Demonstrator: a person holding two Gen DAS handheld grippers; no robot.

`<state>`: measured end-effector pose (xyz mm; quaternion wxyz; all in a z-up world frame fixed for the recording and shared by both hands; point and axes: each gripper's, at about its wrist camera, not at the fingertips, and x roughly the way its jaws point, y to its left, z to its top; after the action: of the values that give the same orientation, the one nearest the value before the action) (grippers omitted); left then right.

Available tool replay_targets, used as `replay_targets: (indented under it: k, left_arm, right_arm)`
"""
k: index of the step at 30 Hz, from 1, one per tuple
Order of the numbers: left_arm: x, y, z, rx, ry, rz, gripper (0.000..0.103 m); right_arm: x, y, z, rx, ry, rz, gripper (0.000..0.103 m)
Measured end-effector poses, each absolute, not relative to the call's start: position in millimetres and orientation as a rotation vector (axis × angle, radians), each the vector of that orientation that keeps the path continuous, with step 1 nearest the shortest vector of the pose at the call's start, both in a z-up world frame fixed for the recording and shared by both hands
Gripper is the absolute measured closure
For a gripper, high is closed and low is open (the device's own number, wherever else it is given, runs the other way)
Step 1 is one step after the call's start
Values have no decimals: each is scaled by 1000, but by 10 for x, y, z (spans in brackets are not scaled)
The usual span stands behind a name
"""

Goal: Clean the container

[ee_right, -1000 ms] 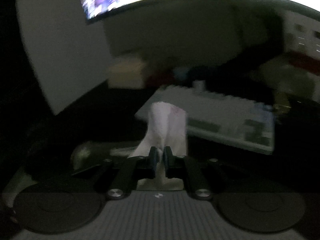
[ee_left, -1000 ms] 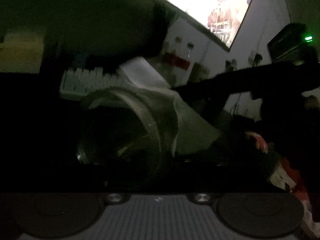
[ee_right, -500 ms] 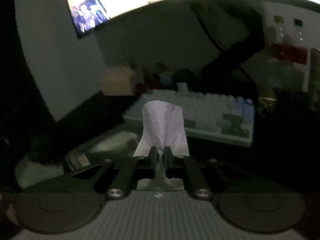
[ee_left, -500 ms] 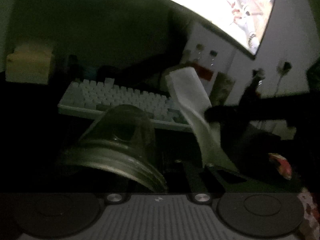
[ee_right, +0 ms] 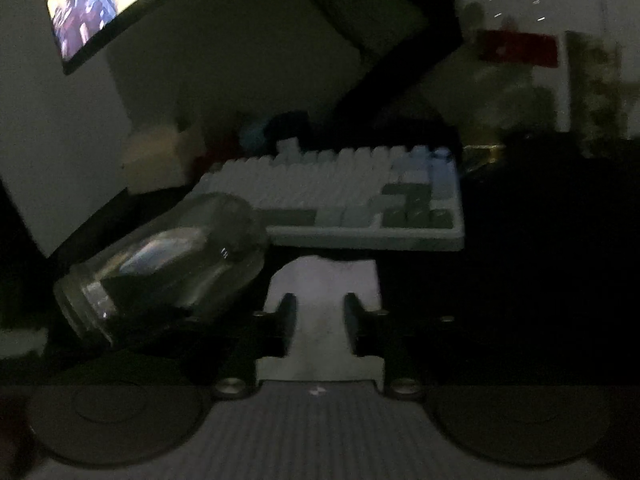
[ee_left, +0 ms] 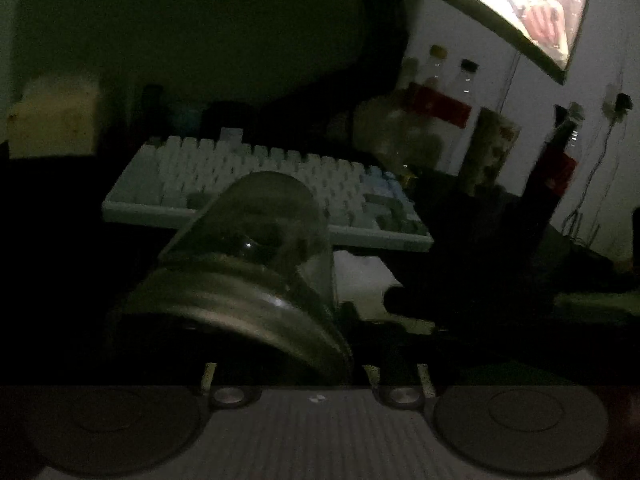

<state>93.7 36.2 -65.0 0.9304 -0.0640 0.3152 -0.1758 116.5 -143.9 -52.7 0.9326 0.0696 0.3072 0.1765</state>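
Note:
The scene is very dark. A clear glass jar (ee_left: 256, 264) lies tilted in my left gripper (ee_left: 316, 364), mouth toward the camera; the fingers are mostly hidden behind it. The jar also shows in the right wrist view (ee_right: 168, 264), tilted at left. A white tissue (ee_right: 324, 280) lies flat on the dark desk under my right gripper (ee_right: 320, 312), whose fingers (ee_right: 288, 312) stand apart with the tissue seen between them. The tissue also shows in the left wrist view (ee_left: 360, 276), right of the jar.
A white keyboard (ee_left: 264, 184) lies across the desk behind the jar, also in the right wrist view (ee_right: 352, 196). A lit monitor (ee_left: 532, 4) hangs above. Bottles with red labels (ee_left: 440, 100) and clutter stand at the back right. A pale box (ee_left: 52, 120) sits back left.
My right gripper has opened and let the tissue go; it now lies flat on the desk instead of standing up between the fingers. The right gripper has drawn away from the jar's mouth.

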Motion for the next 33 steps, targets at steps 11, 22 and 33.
replay_targets:
  k: [11,22,33]
  left_arm:
    - [299,523,-654,-207,661,-441,0]
    - [-244,718,-438,-75,677,-265,0]
    - [-666,655,-75,70,637,-160,0]
  right_arm:
    - [365,-1744,-289,287,437,283,0]
    - [-168,-1447,-139,196,544,263,0]
    - [-617,-1241,4,125,638,215,0]
